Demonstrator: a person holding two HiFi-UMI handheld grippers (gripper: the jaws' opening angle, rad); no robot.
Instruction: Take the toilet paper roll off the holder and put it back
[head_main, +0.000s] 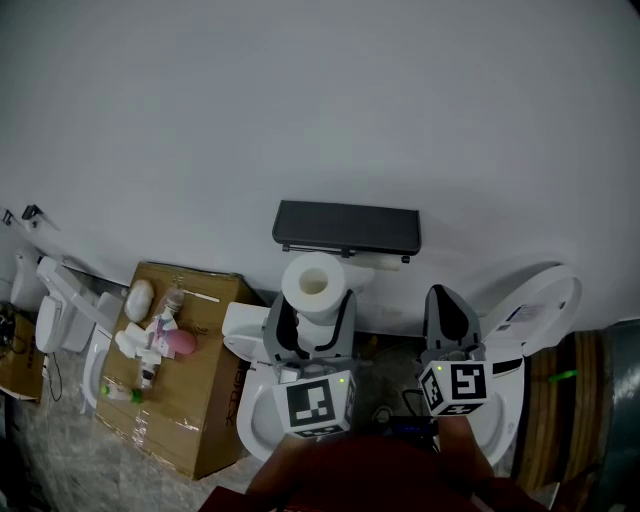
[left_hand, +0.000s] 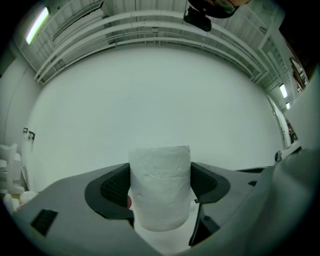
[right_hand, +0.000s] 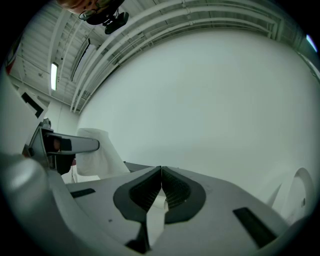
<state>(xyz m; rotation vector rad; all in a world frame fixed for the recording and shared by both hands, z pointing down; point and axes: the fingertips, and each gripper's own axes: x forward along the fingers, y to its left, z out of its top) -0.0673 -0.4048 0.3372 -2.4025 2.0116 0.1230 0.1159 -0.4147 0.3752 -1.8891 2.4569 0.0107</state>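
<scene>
Head view: left gripper (head_main: 312, 320) is up in front of the plain white wall (head_main: 320, 100), directly under the flat dark grey holder shelf (head_main: 347, 228). Its jaws are clamped on the white embossed toilet paper roll (head_main: 315, 285), one jaw on each side of it. The roll's open core faces the camera. The roll sits just below the left part of the shelf. The holder's pale bar (head_main: 378, 262) runs off to the right beside it. Contact between roll and bar cannot be told

Left gripper view: left gripper (left_hand: 160, 192) has both ribbed pads pressed against the roll (left_hand: 160, 185), which stands upright between them and rises above the jaw tips

Right gripper (head_main: 445, 300) is held to the right of the roll, apart from it and lower than the shelf. Right gripper view: right gripper (right_hand: 161, 172) jaws are together with nothing between them. The roll (right_hand: 97, 160) shows at that view's left

Surroundings: brown cardboard box (head_main: 212, 335) at lower left with small bottles and a pink item on top; white toilet with raised lid (head_main: 540, 300) at right
</scene>
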